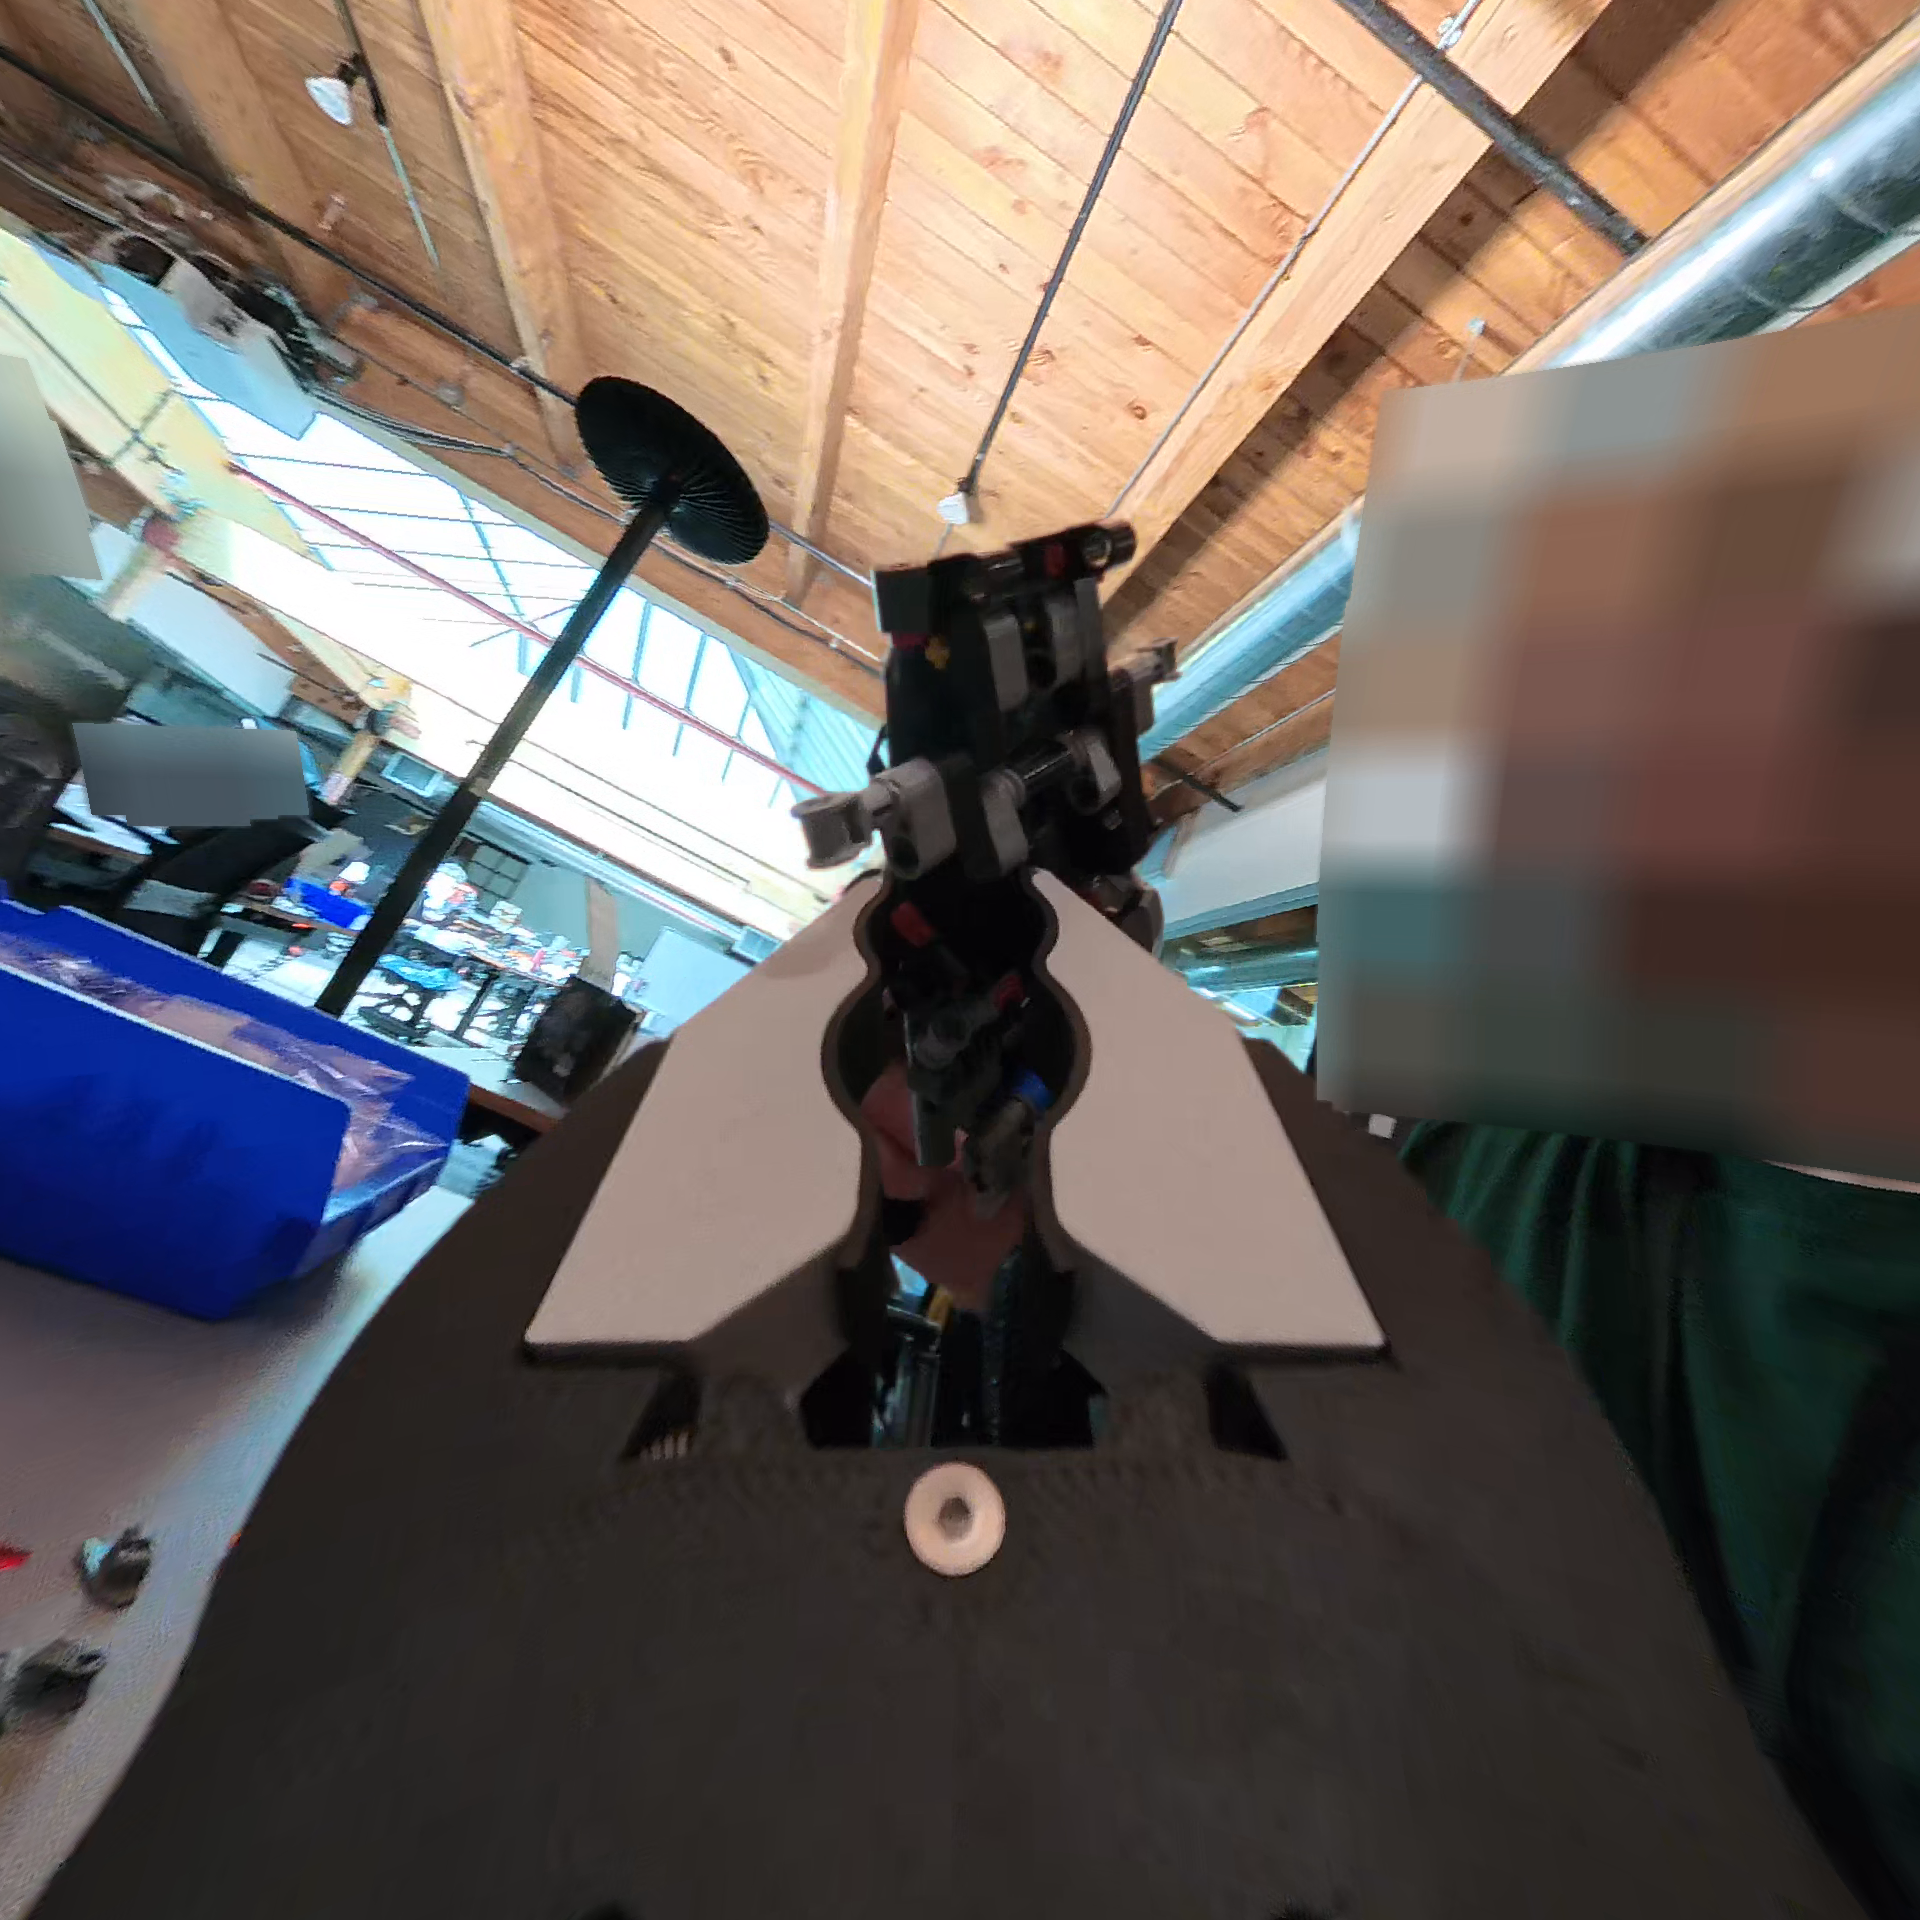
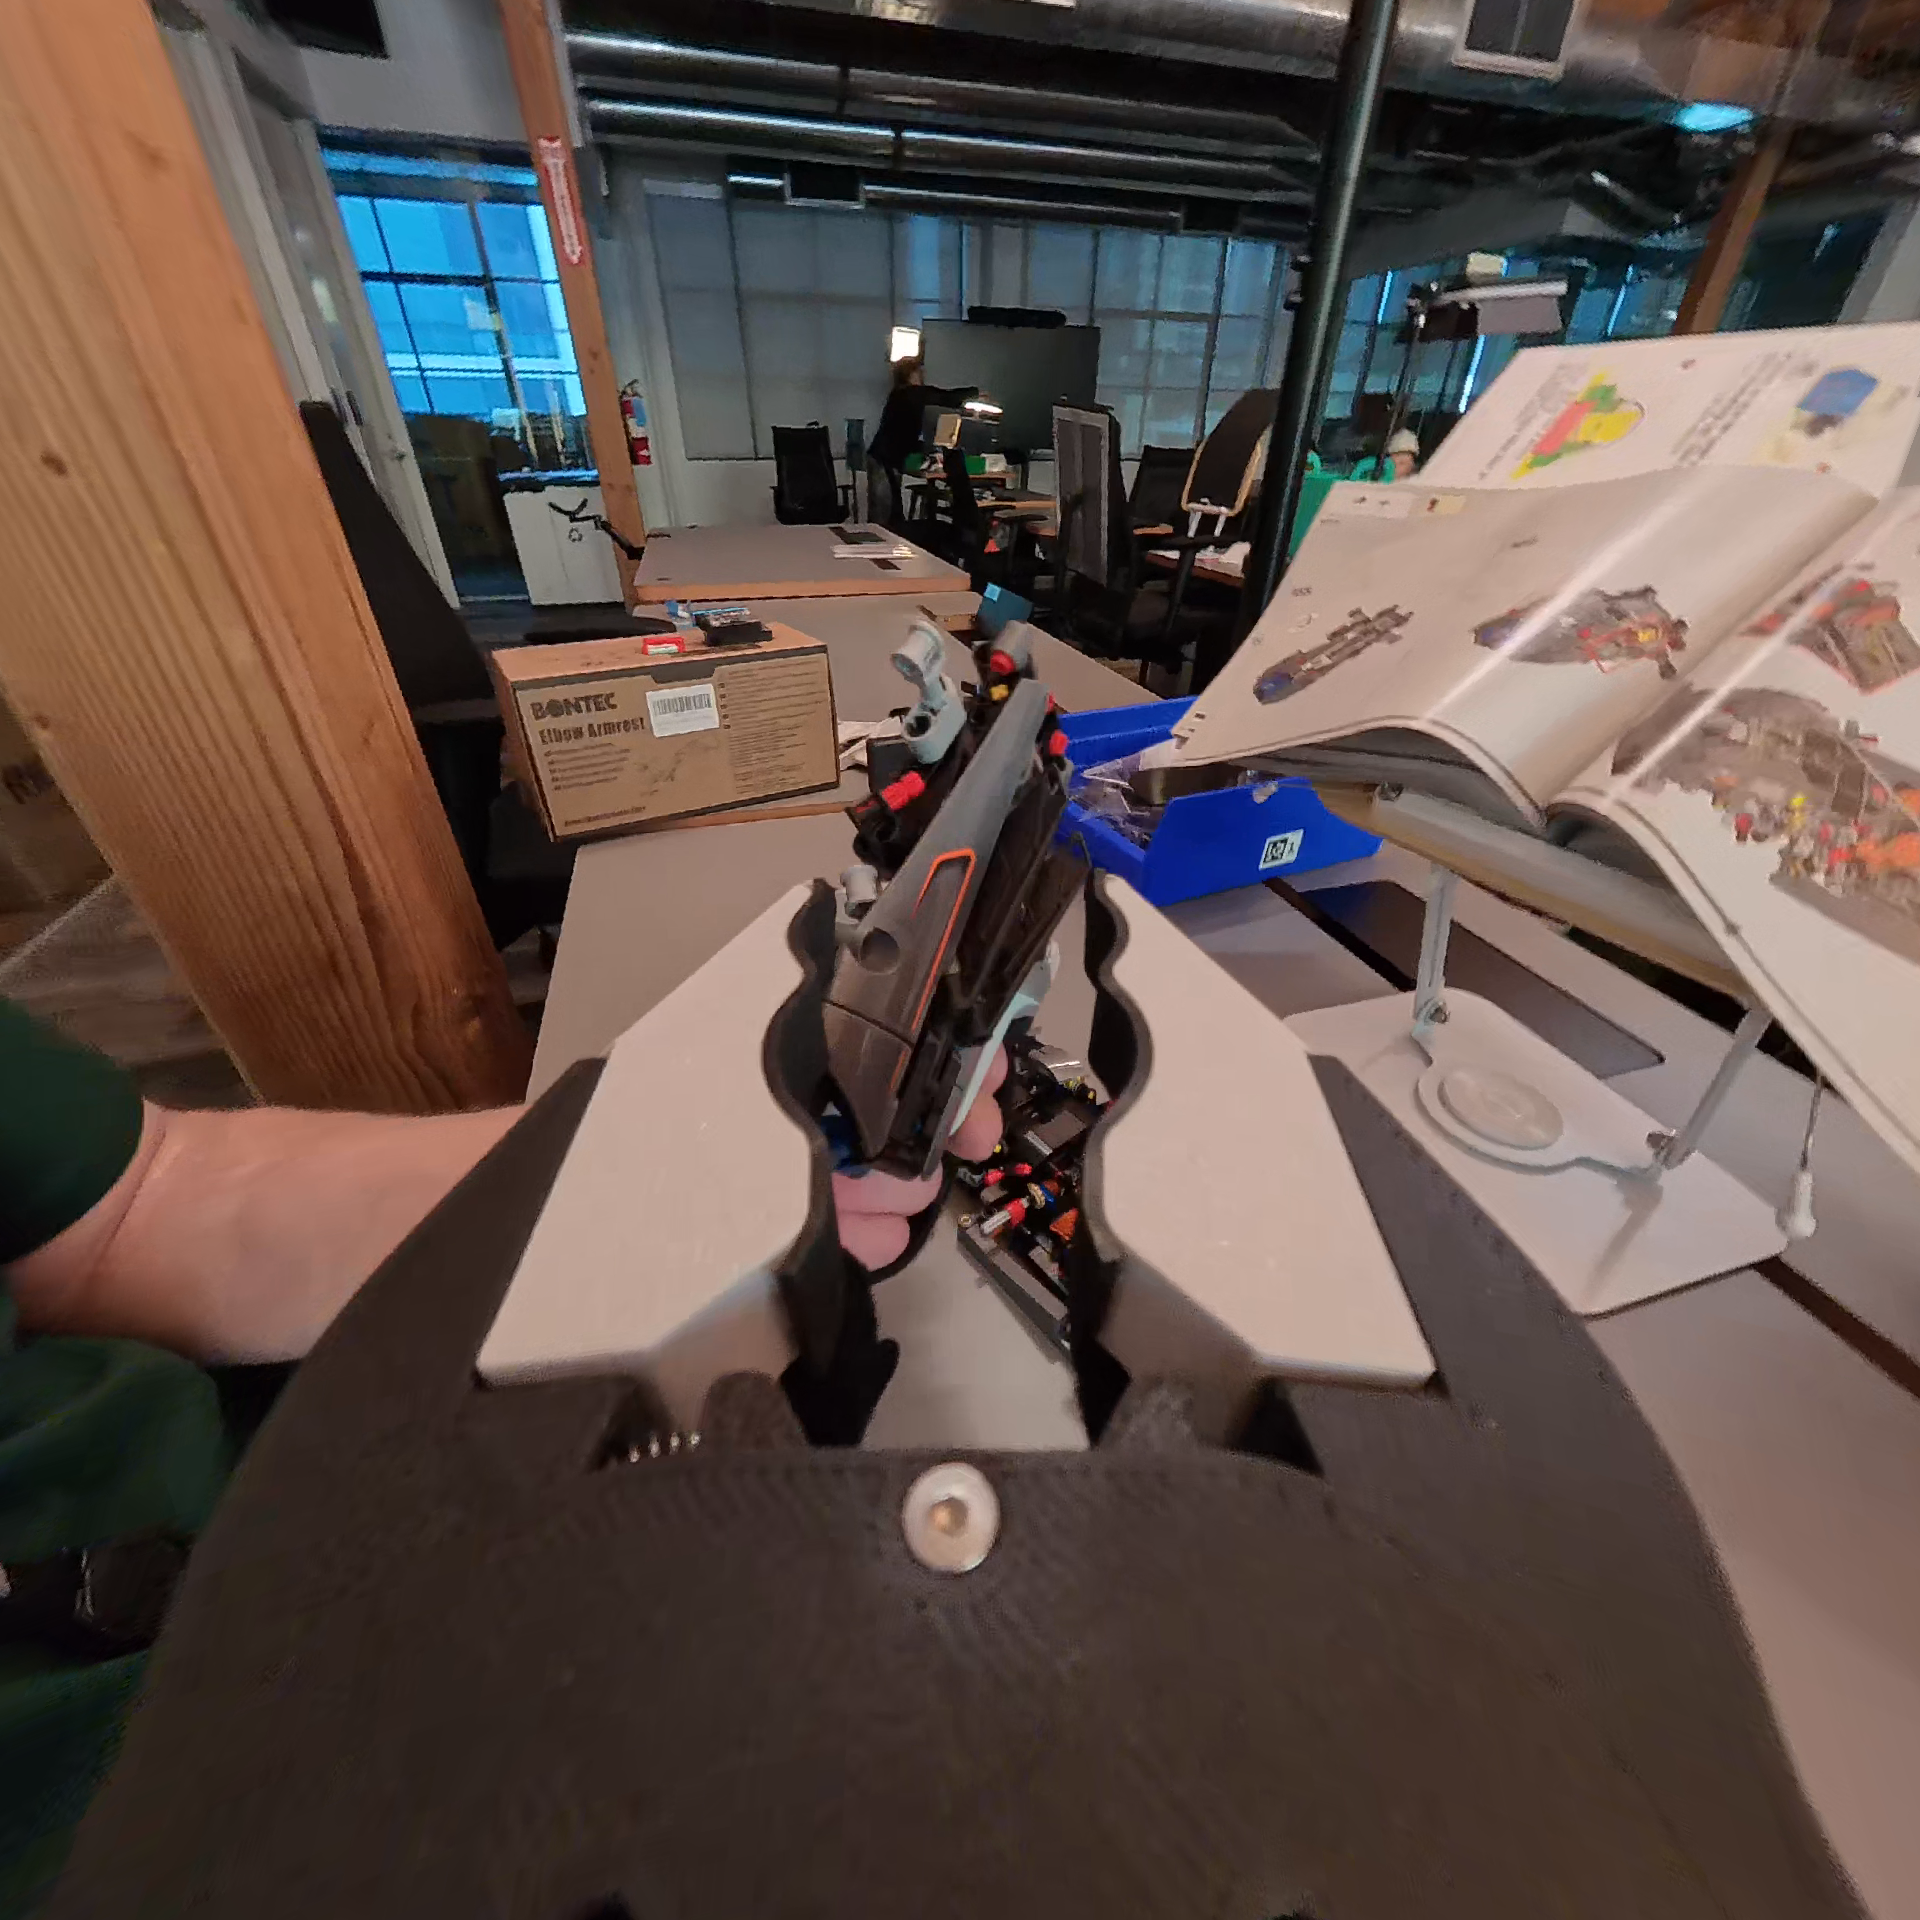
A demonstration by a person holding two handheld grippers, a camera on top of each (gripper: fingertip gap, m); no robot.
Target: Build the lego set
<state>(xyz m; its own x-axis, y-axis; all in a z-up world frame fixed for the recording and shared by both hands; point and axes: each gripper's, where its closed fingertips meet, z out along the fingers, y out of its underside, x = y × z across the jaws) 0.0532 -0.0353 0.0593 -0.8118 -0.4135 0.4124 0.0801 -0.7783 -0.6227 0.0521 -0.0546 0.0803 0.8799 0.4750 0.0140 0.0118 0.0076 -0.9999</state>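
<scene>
— Left gripper (image 1: pixel 961 1023) first: how does it sit?

— Clamped on the lego assembly (image 1: pixel 1003 727). From my left wrist view the black and grey build sticks up past my fingertips (image 1: pixel 1081 940) toward the wooden ceiling (image 1: pixel 935 208). A blue bin (image 1: pixel 187 1143) stands on the table (image 1: pixel 125 1455) to the left, and a few small loose pieces (image 1: pixel 114 1564) lie near the edge.

— And your right one?

— My right gripper (image 2: pixel 956 1049) is spread apart, closed on nothing. The lego assembly (image 2: pixel 951 904), dark with an orange stripe, stands tilted between its fingers; whether it touches them I cannot tell. A bare hand (image 2: pixel 904 1195) grips it from below. More lego parts (image 2: pixel 1029 1174) lie on the table (image 2: pixel 675 894) underneath. An open instruction booklet (image 2: pixel 1610 644) rests on a stand (image 2: pixel 1538 1153) to the right, a blue bin (image 2: pixel 1216 831) behind.
</scene>
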